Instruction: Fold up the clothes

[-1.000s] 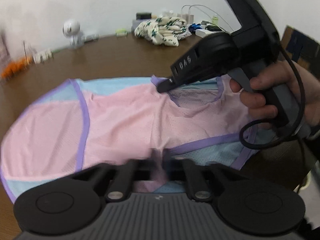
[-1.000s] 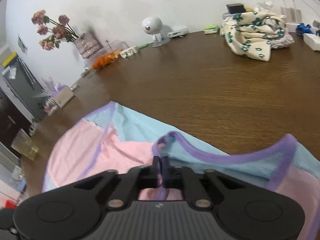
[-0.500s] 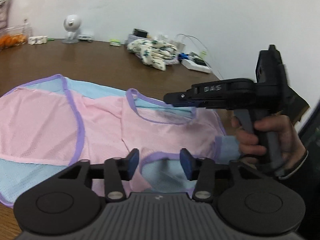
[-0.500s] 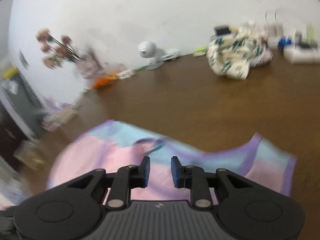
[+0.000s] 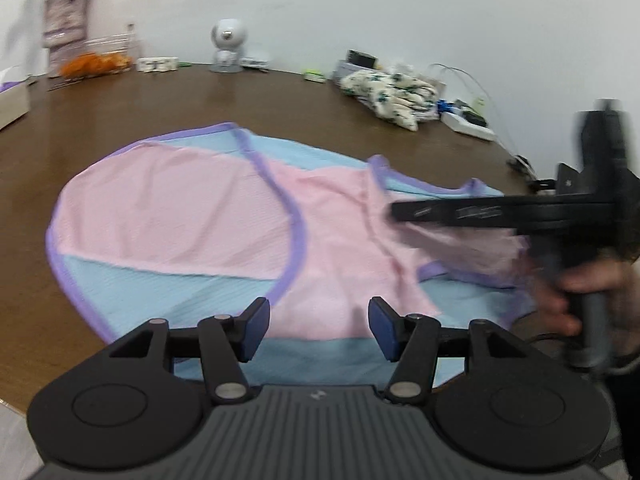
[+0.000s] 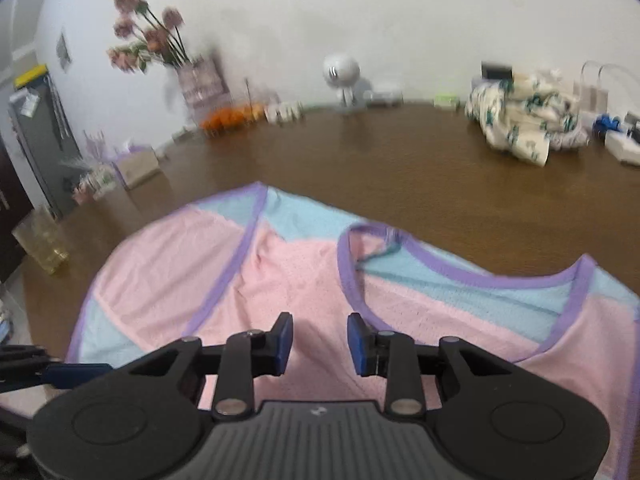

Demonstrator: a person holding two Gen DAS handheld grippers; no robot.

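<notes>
I am holding both grippers spread above the pink jersey [image 5: 208, 220]: left gripper [image 5: 318, 330] and right gripper [image 6: 319, 344] gripping nothing (garment lying flat on table [image 6: 440, 168]).

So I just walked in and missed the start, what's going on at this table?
A person is folding clothes with a handheld claw in each hand. A pink and light blue mesh jersey with purple trim lies spread on the brown wooden table. The left claw and right claw are both open above it, gripping nothing. A crumpled cream floral garment waits at the far edge.
</notes>
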